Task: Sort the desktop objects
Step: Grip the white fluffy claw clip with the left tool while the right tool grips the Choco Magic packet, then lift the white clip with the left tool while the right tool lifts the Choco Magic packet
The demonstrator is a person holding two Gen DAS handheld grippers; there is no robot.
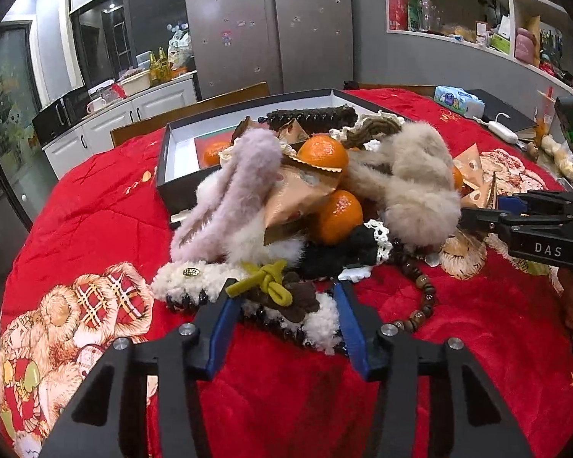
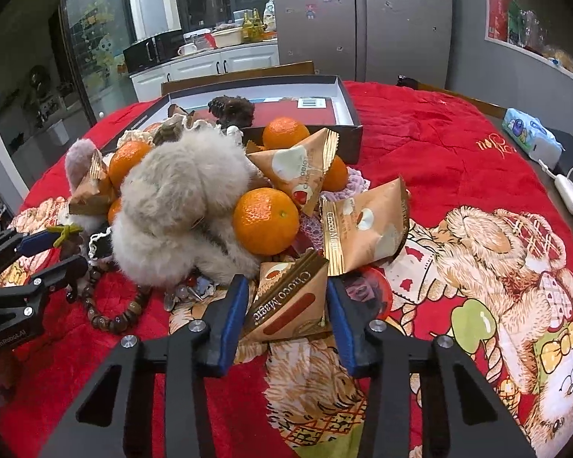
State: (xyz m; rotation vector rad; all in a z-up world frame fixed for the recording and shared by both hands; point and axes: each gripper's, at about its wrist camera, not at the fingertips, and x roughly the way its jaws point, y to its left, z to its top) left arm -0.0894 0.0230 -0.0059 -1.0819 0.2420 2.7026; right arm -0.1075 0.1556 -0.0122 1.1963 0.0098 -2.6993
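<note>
A heap of fluffy hair clips, oranges (image 1: 338, 215) (image 2: 265, 220) and brown Choco Magic snack packets lies on the red cloth in front of a black box (image 1: 164, 160) (image 2: 347, 114). My left gripper (image 1: 284, 297) is open, its blue fingers on either side of an olive knotted hair tie (image 1: 263, 280) and a white fluffy clip (image 1: 317, 320). My right gripper (image 2: 284, 297) is open around a Choco Magic packet (image 2: 286, 301); the fingers stand beside it without closing on it. A beige fluffy clip (image 1: 420, 175) (image 2: 179, 198) tops the heap.
A wooden bead bracelet (image 1: 420, 305) (image 2: 110, 316) lies beside the heap. An orange (image 1: 214, 152) lies inside the box. A tissue pack (image 1: 458, 101) (image 2: 531, 133) and a white charger (image 2: 571, 191) sit at the table's right edge. Kitchen counter and fridge stand behind.
</note>
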